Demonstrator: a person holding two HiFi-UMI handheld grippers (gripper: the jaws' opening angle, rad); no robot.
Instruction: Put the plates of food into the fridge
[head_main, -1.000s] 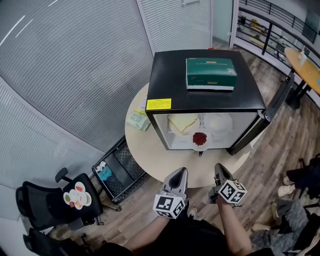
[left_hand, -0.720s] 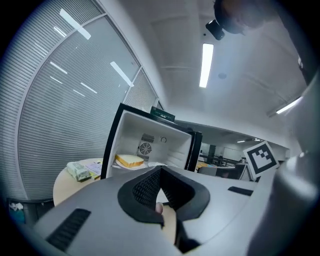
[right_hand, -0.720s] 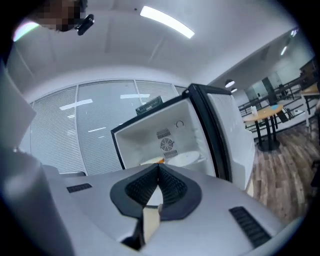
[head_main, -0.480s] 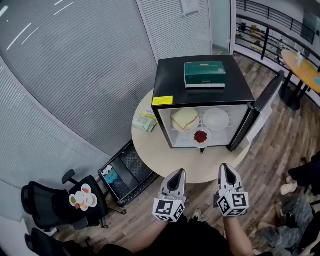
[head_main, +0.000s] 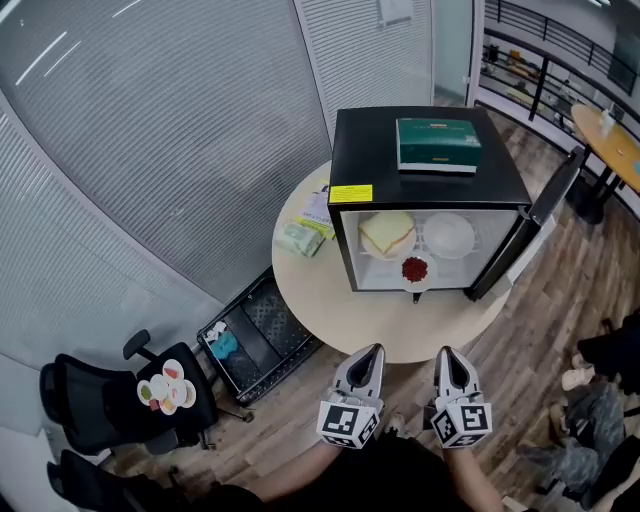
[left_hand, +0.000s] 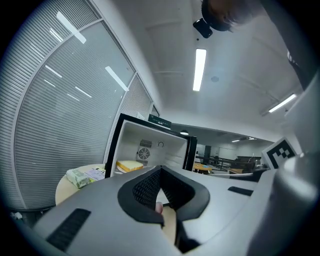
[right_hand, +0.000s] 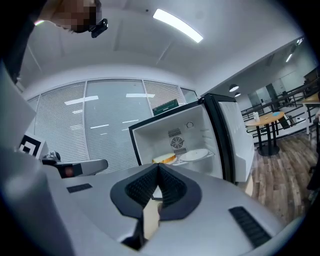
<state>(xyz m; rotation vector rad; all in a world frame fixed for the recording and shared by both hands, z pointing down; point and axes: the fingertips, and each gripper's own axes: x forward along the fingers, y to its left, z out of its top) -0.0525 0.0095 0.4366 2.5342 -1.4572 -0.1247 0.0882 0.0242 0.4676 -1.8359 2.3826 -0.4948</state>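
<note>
1. Left gripper (head_main: 370, 352): my jaws are closed, tips meeting, nothing between them. Right gripper (head_main: 446, 354): the same.
2. Both are off the table's (head_main: 320, 300) near edge, pointing at the fridge (head_main: 400, 140).
3. Fridge door (head_main: 545, 215) open. Inside: sandwich plate (head_main: 387, 234) left, white plate (head_main: 449, 235) right, red-food plate (head_main: 415, 270) in front.
4. Yellow label (head_main: 351, 193) and green box (head_main: 438, 145) on the fridge: print too small to read.

Fridge (head_main: 372, 150) shell is showing glossy black; its liner is reading as smooth white plastic. Tabletop (head_main: 320, 295) is looking matt beige. Floor (head_main: 565, 290) is showing wood-grain planks. Green box (head_main: 437, 143) is looking like cardboard. Left hand-held gripper (head_main: 372, 350) and right hand-held gripper (head_main: 445, 352) are presenting matt grey plastic, with black ridged pads (left_hand: 145, 187).
</note>
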